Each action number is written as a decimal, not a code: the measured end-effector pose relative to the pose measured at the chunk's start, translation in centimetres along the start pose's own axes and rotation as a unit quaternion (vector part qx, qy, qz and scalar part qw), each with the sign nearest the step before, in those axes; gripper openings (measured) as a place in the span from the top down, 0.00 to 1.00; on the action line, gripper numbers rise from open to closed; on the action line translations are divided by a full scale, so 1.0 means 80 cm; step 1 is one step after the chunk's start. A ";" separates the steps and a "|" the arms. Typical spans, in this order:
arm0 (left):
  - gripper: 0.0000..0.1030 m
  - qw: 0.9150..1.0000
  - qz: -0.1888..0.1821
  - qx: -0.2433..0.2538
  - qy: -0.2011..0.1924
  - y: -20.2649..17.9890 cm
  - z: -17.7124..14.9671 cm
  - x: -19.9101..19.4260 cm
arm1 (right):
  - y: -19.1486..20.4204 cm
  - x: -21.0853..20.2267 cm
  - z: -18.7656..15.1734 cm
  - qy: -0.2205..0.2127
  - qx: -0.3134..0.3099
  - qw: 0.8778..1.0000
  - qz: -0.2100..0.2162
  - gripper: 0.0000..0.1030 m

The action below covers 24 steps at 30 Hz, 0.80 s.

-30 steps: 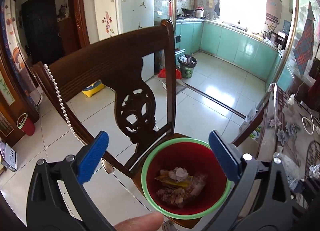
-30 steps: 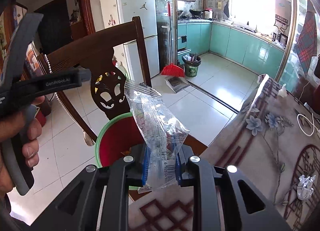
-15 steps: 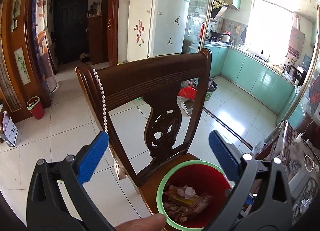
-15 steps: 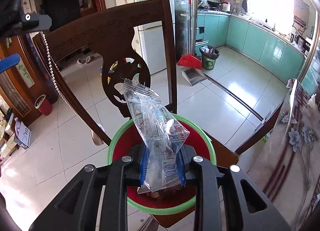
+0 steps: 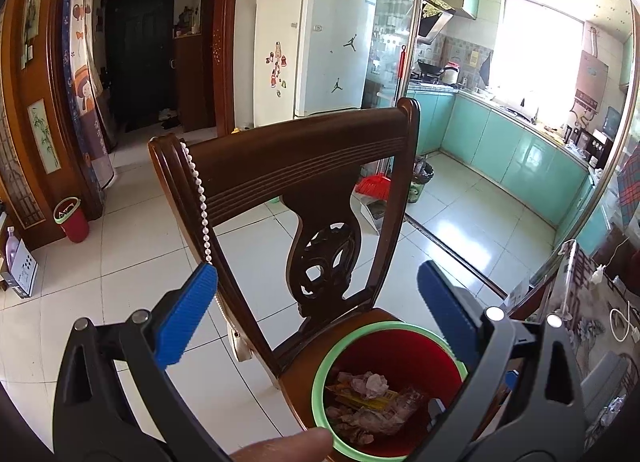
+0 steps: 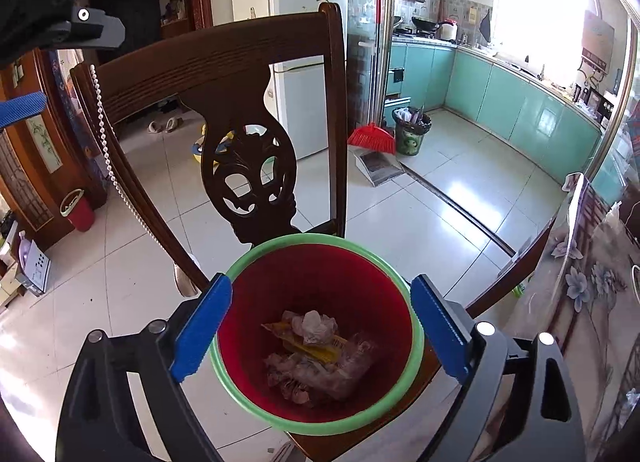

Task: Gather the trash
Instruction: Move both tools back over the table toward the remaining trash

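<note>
A red bin with a green rim point(image 6: 320, 240) stands on the seat of a wooden chair. Crumpled trash point(image 6: 312, 326) lies at its bottom, and a clear plastic wrapper point(image 6: 352, 366) rests on top of it. My right gripper point(image 6: 320, 330) hangs right over the bin's mouth. Its jaws are opening wide, with nothing between them. My left gripper point(image 5: 316, 314) is open and holds nothing. It sits up and to the left of the bin point(image 5: 320, 378). One of its blue fingers point(image 6: 20, 108) shows at the right view's left edge. A thumb point(image 5: 288, 446) shows at the bottom.
The chair's carved back point(image 5: 300, 158) rises just behind the bin, with a bead string point(image 5: 200, 198) on its left post. A table with a floral cloth point(image 6: 580, 282) lies to the right. Farther off are a broom point(image 6: 372, 138), a green kitchen bin point(image 6: 412, 130) and another red bin point(image 5: 74, 220).
My right gripper moved over the bin and went from shut on the clear wrapper to open; the wrapper dropped into the bin. My left gripper drew back and up from the bin.
</note>
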State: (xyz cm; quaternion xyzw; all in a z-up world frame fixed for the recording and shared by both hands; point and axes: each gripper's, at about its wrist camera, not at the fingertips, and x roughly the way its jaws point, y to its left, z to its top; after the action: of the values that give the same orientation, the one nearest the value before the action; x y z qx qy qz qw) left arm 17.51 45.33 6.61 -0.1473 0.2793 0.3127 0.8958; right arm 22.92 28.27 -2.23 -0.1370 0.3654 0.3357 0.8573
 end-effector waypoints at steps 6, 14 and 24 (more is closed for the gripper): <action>0.05 1.000 -0.020 0.017 -0.009 -0.019 -0.001 -0.017 | -0.017 -0.067 -0.017 -0.027 0.002 0.999 -0.018 0.06; 0.04 0.994 -0.065 0.078 -0.031 -0.070 -0.016 -0.064 | -0.048 -0.152 -0.067 -0.034 0.013 0.998 -0.042 0.06; 0.04 0.977 -0.155 0.142 -0.034 -0.155 -0.056 -0.143 | -0.123 -0.302 -0.152 -0.061 0.073 0.989 -0.109 0.06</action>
State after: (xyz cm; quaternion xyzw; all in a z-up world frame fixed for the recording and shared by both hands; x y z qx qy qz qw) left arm 16.21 28.44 10.94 -0.0499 0.2642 0.1317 0.9541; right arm 10.84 3.71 6.59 -0.0921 0.3185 0.2202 0.9174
